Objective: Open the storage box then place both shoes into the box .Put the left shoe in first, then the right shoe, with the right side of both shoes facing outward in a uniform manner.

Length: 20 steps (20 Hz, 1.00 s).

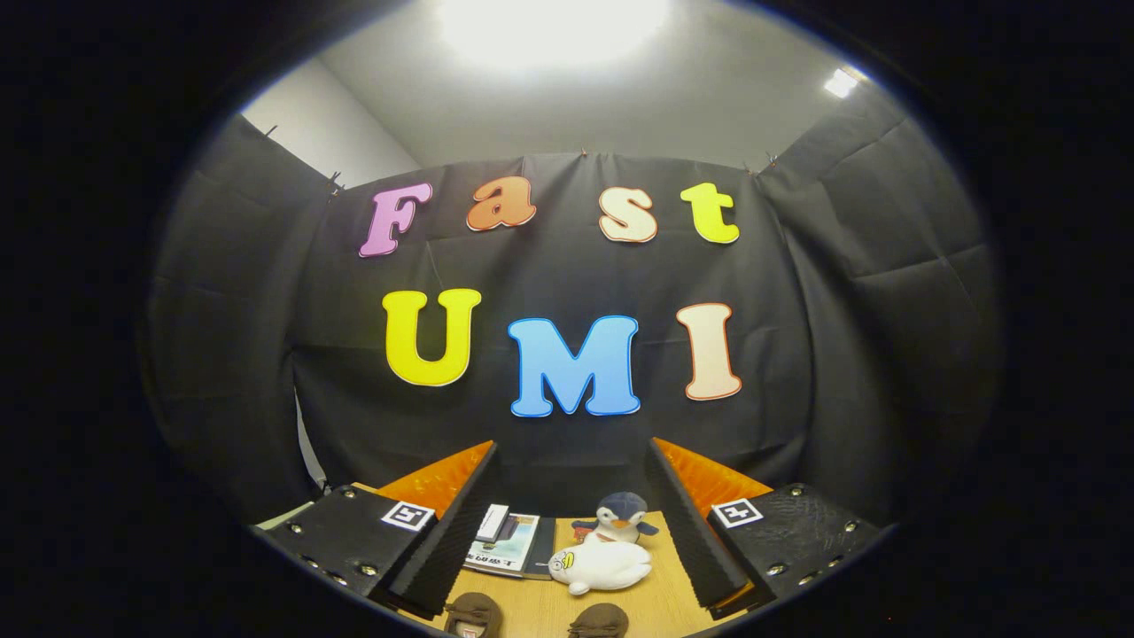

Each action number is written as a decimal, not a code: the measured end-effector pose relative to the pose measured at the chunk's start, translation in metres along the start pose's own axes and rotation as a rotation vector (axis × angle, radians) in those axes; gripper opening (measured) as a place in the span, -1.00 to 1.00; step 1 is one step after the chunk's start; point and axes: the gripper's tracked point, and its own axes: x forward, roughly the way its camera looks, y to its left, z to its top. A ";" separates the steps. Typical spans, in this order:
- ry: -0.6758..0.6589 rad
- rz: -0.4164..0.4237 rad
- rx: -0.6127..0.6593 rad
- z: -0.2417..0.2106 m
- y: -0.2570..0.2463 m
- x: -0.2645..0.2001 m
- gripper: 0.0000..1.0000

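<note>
My gripper (574, 523) is held high and points at the booth's back wall, its two fingers (443, 540) wide apart and open with nothing between them. Far below, on the wooden table (532, 607), the tops of two brown shoes show side by side: one shoe (473, 613) nearer the left finger, the other shoe (599, 620) nearer the right finger. Both are cut off, so I cannot tell which is left or right.
Beyond the shoes lie a white plush toy (600, 565) and a penguin plush (620, 518). A book or booklet (507, 545) with a small white box on it rests behind them. Black cloth walls surround the table.
</note>
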 end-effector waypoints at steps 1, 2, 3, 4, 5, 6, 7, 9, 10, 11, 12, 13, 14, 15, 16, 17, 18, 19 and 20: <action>0.003 0.001 -0.001 -0.004 0.002 0.000 0.97; 0.012 0.005 0.000 -0.009 0.003 0.000 0.97; 0.022 0.008 0.005 -0.015 0.004 0.000 0.97; 0.033 0.010 0.013 -0.021 0.005 0.000 0.97; 0.046 0.009 0.021 -0.028 0.006 0.001 0.97; 0.061 0.008 0.024 -0.035 0.006 0.002 0.96; 0.075 0.013 0.028 -0.042 0.009 0.002 0.96; 0.093 0.037 0.045 -0.053 0.017 0.005 0.96; 0.102 0.052 0.052 -0.059 0.021 0.007 0.96; 0.117 0.071 0.061 -0.068 0.027 0.009 0.96; 0.135 0.091 0.072 -0.076 0.033 0.010 0.96; 0.158 0.112 0.084 -0.087 0.039 0.012 0.96; 0.182 0.137 0.096 -0.096 0.047 0.013 0.96; 0.207 0.166 0.111 -0.107 0.057 0.014 0.96; 0.234 0.198 0.130 -0.118 0.066 0.014 0.96; 0.261 0.228 0.154 -0.130 0.075 0.014 0.96; 0.291 0.256 0.177 -0.141 0.083 0.013 0.96; 0.318 0.283 0.202 -0.152 0.093 0.012 0.96; 0.343 0.305 0.227 -0.161 0.100 0.012 0.96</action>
